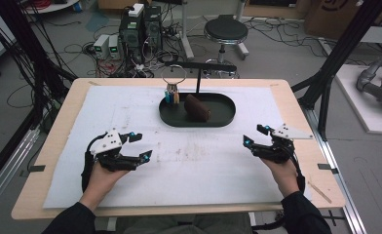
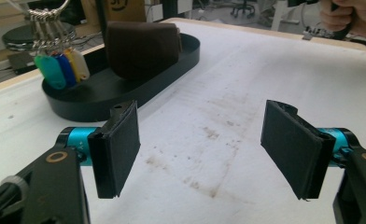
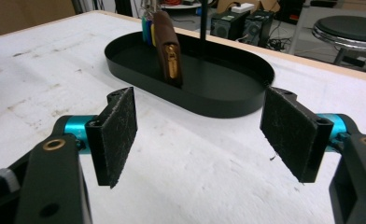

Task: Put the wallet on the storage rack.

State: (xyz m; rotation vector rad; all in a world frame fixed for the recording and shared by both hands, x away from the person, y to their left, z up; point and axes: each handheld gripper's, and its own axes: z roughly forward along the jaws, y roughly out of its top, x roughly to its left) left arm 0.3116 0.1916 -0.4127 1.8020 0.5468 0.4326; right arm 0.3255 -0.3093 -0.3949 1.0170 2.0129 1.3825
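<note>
Both tongs stand wide open and empty, the left tongs [image 1: 136,146] and right tongs [image 1: 253,135] resting low on the white-covered tabletop [image 1: 130,185], seemingly parked clear of the work. Well beyond them, a brown leather pouch [image 1: 197,108] lies in the black oval tray [image 1: 223,118], beside a ring of coloured plastic key tags [image 1: 172,96] hung from the tray's post.
</note>
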